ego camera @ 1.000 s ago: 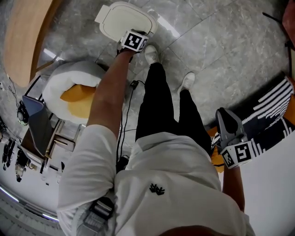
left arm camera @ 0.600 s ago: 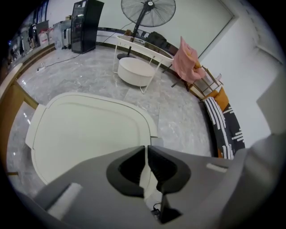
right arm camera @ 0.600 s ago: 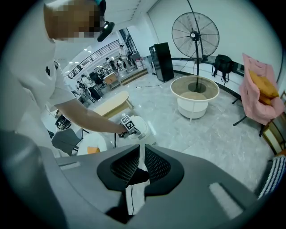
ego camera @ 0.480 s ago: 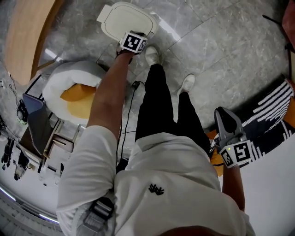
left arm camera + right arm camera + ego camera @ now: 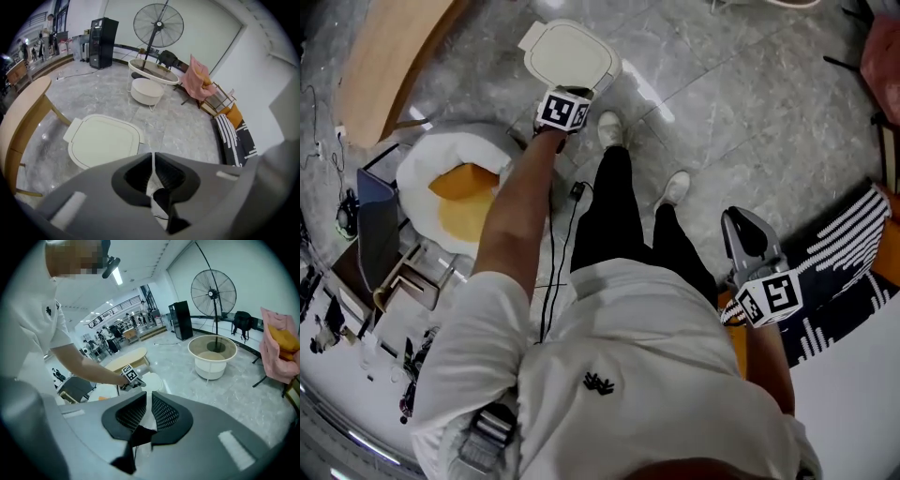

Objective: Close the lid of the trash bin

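The trash bin's cream lid lies flat and closed on the bin, on the grey floor ahead of the person's feet. In the left gripper view the trash bin's lid is just beyond and left of the jaws. My left gripper hovers at the lid's near edge without touching it. Seen from its own camera, the left gripper is shut and holds nothing. My right gripper hangs low beside the person's right hip, far from the bin. In its own view the right gripper is shut and empty too.
A white round chair with an orange cushion stands left of the person. A wooden table is at far left. A black cable runs along the floor. A striped sofa is at right. Farther off stand a fan and a white tub.
The left gripper has drawn back a little from over the lid's near edge toward the person. The lid stays flat. The right gripper has barely moved.
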Action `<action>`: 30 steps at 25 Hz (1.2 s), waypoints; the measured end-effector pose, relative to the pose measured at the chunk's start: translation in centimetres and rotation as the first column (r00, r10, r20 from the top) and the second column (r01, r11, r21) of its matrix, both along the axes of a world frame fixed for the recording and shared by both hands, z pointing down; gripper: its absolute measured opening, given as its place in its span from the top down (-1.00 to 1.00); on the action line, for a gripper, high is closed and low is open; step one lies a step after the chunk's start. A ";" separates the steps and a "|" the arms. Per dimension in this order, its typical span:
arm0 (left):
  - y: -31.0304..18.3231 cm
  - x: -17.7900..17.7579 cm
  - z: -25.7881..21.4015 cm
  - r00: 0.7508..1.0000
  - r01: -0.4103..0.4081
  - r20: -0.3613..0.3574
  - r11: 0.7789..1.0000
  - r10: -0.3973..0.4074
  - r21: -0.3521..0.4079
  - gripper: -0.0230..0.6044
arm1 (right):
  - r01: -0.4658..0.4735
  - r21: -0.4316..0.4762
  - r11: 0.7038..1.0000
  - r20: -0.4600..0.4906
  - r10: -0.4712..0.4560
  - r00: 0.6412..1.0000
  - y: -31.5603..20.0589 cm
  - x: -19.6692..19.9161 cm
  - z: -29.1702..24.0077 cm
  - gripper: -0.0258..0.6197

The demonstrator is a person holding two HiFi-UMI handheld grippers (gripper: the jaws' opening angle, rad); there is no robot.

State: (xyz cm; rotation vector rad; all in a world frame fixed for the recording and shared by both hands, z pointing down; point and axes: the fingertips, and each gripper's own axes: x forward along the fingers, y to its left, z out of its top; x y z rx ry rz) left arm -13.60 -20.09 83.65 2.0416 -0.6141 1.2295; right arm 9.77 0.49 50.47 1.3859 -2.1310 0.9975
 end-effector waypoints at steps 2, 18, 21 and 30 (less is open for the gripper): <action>1.4 0.4 -2.4 0.999 0.023 -0.025 1.000 -0.023 0.014 0.71 | 0.010 0.028 1.000 0.011 -0.011 1.000 1.0 0.3 -0.8 0.82; 14.5 7.6 -21.2 0.965 0.092 -0.259 0.984 -0.050 0.152 0.71 | 0.118 0.225 0.967 0.019 -0.125 0.992 7.4 5.5 -6.4 0.82; 17.2 9.4 -24.9 0.951 0.094 -0.307 0.979 -0.034 0.182 0.71 | 0.144 0.245 0.959 0.020 -0.153 0.988 8.5 6.0 -7.2 0.82; 23.9 14.5 -34.8 0.892 0.058 -0.446 0.958 0.076 0.281 0.71 | 0.198 0.299 0.934 -0.005 -0.206 0.979 11.8 6.7 -8.8 0.82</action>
